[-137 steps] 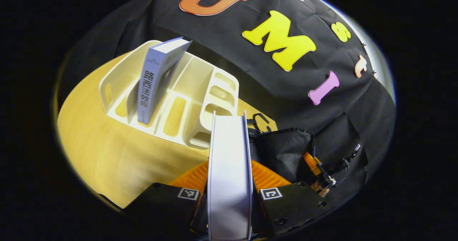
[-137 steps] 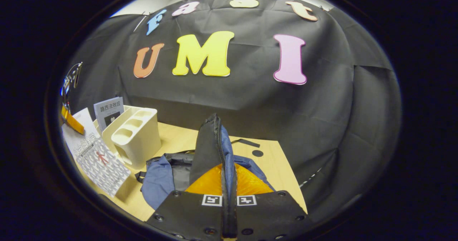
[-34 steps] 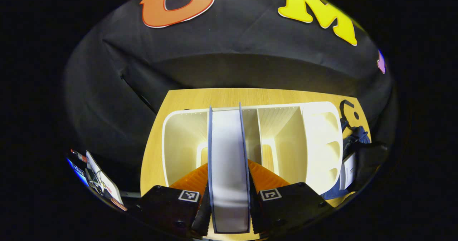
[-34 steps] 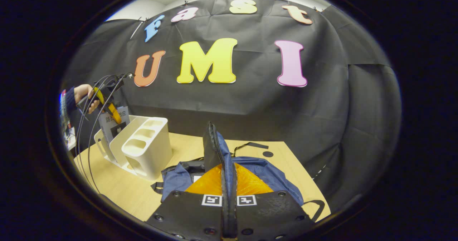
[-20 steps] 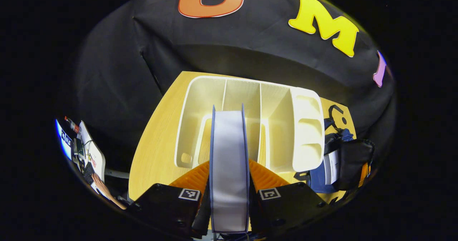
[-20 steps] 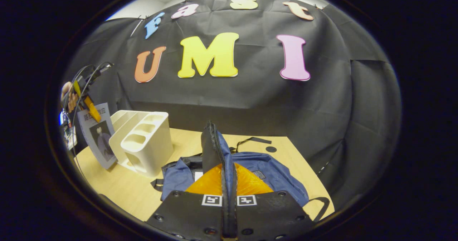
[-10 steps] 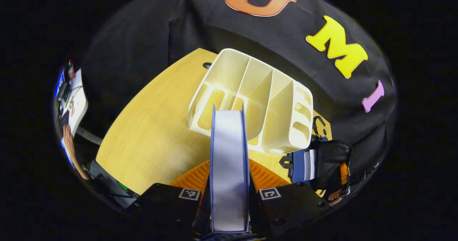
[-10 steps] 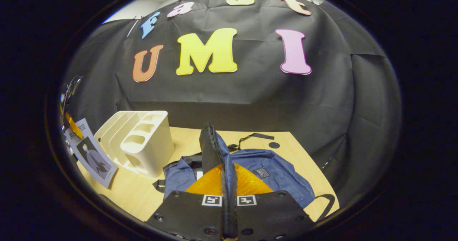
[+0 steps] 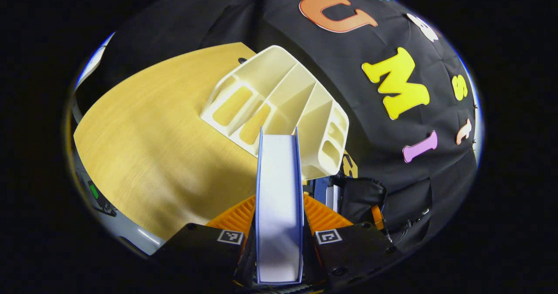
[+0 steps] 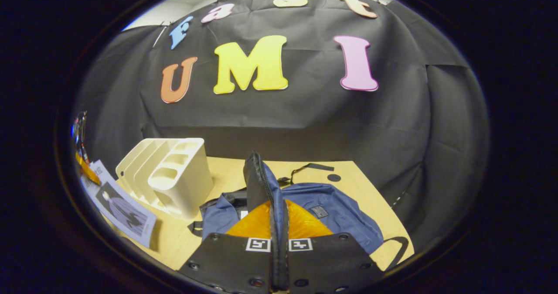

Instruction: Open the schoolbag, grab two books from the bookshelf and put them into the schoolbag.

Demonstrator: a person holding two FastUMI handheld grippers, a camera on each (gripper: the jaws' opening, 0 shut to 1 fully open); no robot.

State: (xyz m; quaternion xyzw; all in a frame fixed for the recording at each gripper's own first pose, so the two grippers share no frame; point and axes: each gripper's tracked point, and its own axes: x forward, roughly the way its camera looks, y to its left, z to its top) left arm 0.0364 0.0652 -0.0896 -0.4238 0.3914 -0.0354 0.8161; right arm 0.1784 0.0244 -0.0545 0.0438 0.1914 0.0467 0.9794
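Observation:
My left gripper [image 9: 279,215] is shut on a book [image 9: 279,176] with blue covers; I look at its white page edge, held above the table in front of the cream bookshelf [image 9: 283,106], whose slots stand empty. To its right lies the schoolbag [image 9: 362,193]. In the right gripper view my right gripper [image 10: 279,224] is shut on the schoolbag's dark zipper flap [image 10: 257,180] and holds it up. The blue schoolbag [image 10: 331,211] lies open below, with a white sliver of a book [image 10: 243,215] inside. The held book [image 10: 122,209] hangs tilted left of the bookshelf [image 10: 174,172].
The wooden table [image 9: 152,145] spreads left of the bookshelf, with its edge close at lower left. A black strap [image 10: 309,167] and a round hole [image 10: 334,177] lie behind the bag. The black cloth wall stands close behind the table.
My left gripper has lifted the book out of the bookshelf and swung it down and toward the bag. The shelf now stands empty. The right gripper still holds the flap up.

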